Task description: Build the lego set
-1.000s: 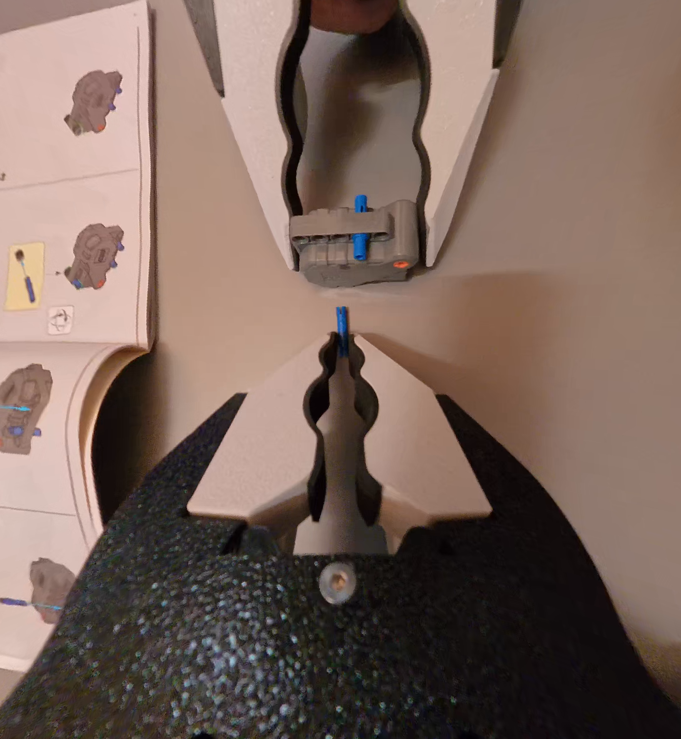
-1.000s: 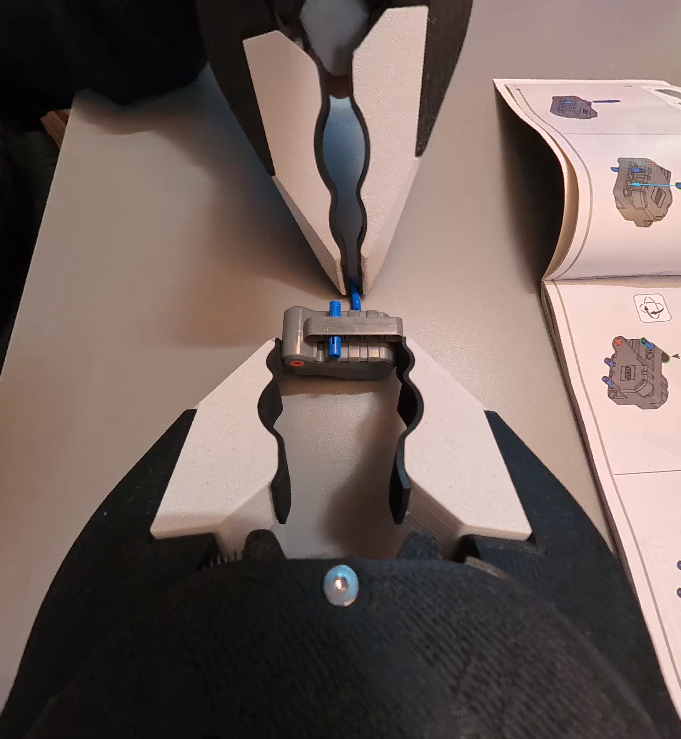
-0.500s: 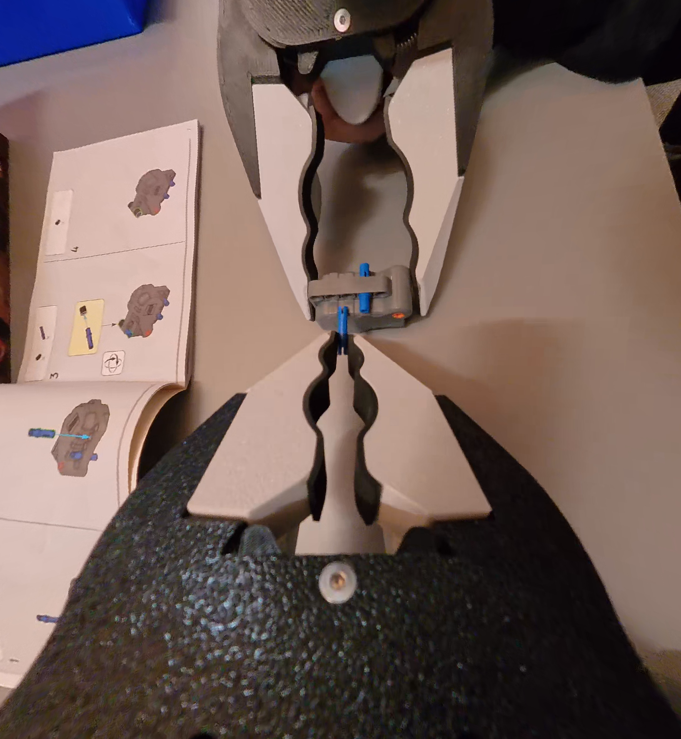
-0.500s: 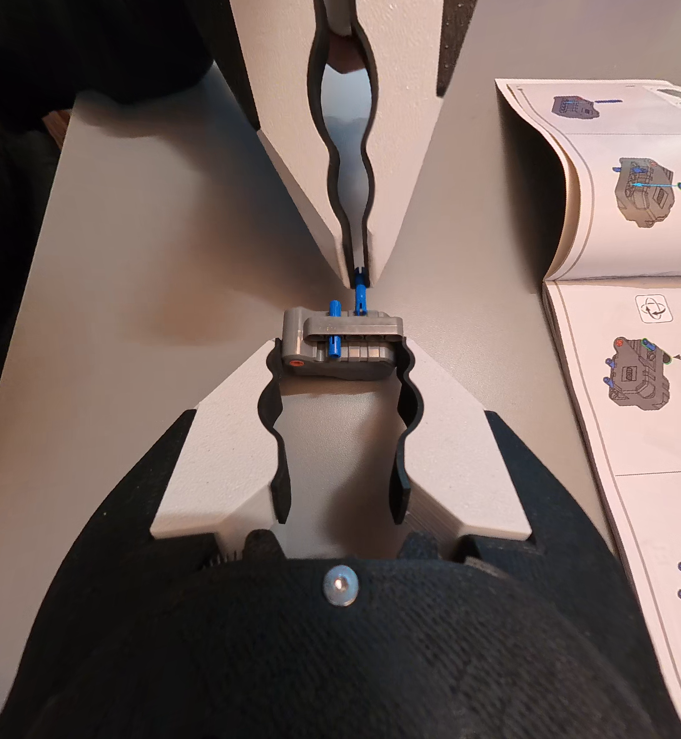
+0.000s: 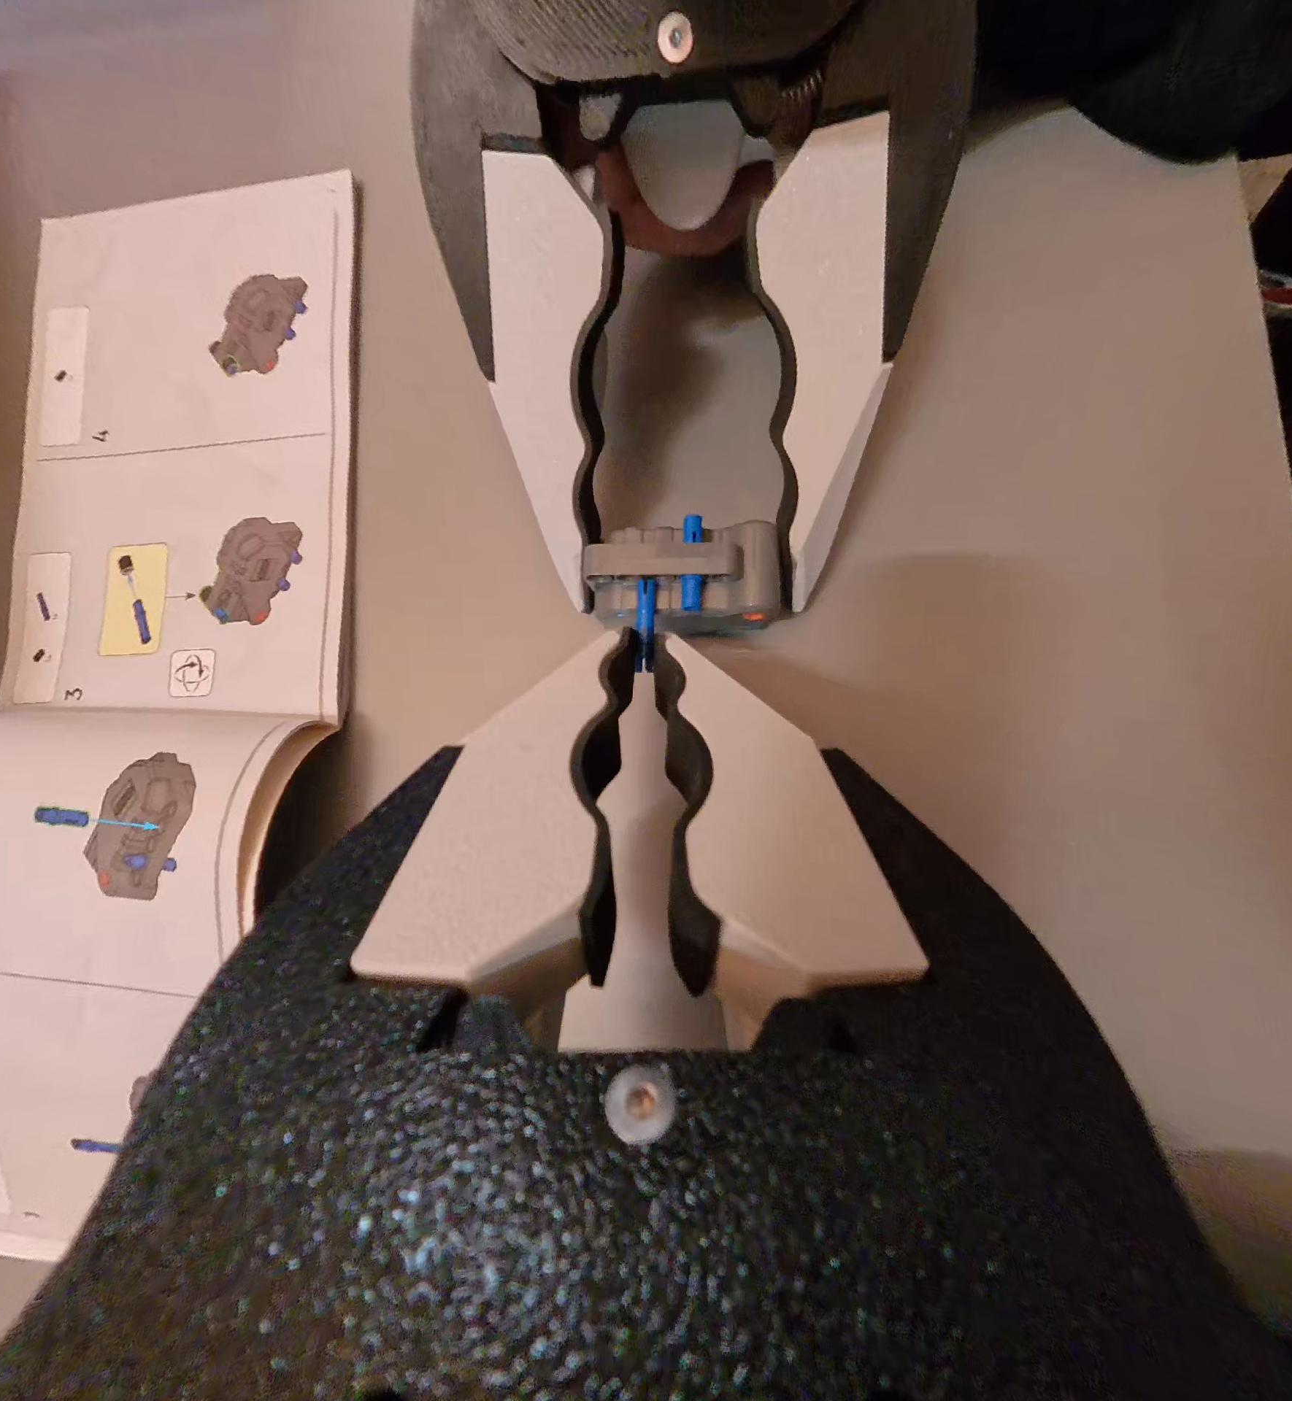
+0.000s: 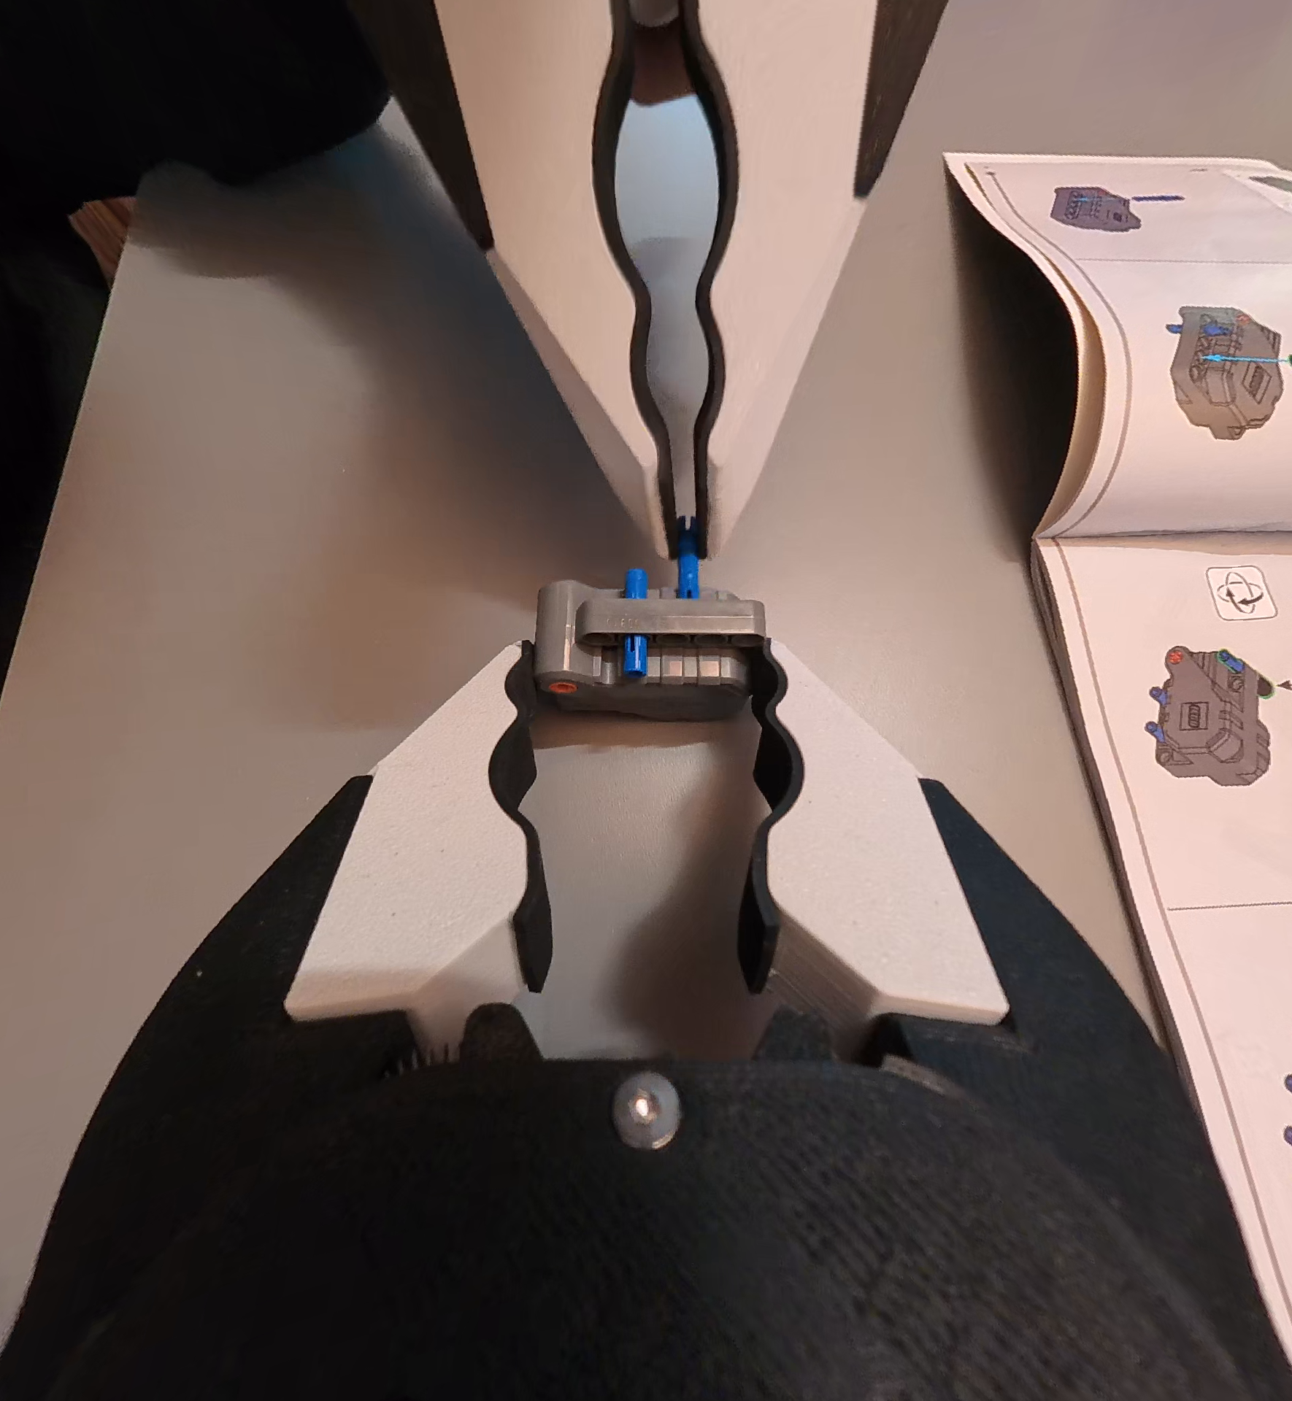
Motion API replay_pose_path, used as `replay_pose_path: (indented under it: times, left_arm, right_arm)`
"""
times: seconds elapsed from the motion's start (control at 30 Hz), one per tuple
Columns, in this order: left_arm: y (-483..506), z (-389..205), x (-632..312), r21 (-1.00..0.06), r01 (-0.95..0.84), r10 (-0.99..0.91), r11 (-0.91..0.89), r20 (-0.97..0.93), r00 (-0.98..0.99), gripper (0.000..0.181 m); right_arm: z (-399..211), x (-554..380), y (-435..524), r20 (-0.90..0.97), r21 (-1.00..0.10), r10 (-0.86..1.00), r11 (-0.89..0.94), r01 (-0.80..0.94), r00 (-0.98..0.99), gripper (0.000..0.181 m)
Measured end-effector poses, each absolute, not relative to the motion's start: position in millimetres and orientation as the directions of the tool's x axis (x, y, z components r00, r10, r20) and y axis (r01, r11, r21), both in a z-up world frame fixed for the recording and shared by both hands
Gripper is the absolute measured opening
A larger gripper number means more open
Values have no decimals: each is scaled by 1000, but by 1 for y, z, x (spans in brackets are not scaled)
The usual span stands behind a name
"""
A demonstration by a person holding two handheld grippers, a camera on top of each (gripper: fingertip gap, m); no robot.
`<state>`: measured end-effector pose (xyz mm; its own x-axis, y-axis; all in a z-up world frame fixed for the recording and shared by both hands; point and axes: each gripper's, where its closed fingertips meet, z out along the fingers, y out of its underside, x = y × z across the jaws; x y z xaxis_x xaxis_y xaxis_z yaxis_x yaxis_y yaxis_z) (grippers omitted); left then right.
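My right gripper (image 6: 647,667) is shut on a grey lego block (image 6: 647,652) with an orange dot and a grey beam across its top; it also shows in the left wrist view (image 5: 685,580). One blue pin (image 6: 634,625) stands through the beam. My left gripper (image 5: 644,653) is shut on a second blue pin (image 5: 644,618), whose far end sits in the block beside the first pin (image 5: 692,561). In the right wrist view the left gripper (image 6: 687,540) comes from the far side and the held pin (image 6: 686,565) meets the beam's top.
An open instruction booklet (image 5: 165,485) lies to the left in the left wrist view and to the right in the right wrist view (image 6: 1189,576). The grey tabletop (image 6: 248,531) ends at an edge on its left, with a dark sleeve (image 6: 135,83) beyond it. Both grippers' tips are close together, under 4 cm apart.
My left gripper has moved toward the grey block with the blue pin, closing the gap until the pin's end entered the block. The right gripper has held the block still.
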<state>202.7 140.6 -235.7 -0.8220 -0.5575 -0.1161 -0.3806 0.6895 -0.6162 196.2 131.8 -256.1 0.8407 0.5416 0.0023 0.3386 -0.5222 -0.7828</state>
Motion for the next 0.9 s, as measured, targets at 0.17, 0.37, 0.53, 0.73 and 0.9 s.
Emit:
replay_pose_path:
  times: [0.17,0.37,0.53,0.73,0.9]
  left_arm:
    - [143,-235,206,-619,-422,-590,662,-84,-803,1]
    - [143,-234,205,-623,-462,-600,631,-14,-800,1]
    - [142,-233,204,-609,-478,-612,633,-15,-791,1]
    - [142,-234,205,-598,-491,-623,634,-19,-782,1]
    - [142,-234,205,-595,-504,-635,626,-13,-772,1]
  right_arm:
    - [-256,196,132,4,-783,544,-521,342,839,56]
    - [-256,195,132,4,-782,546,-520,343,838,56]
    - [-256,195,132,3,-782,546,-521,343,838,56]
    - [-256,195,132,2,-782,546,-521,342,838,56]
    - [-256,195,132,1,-781,546,-522,342,838,56]
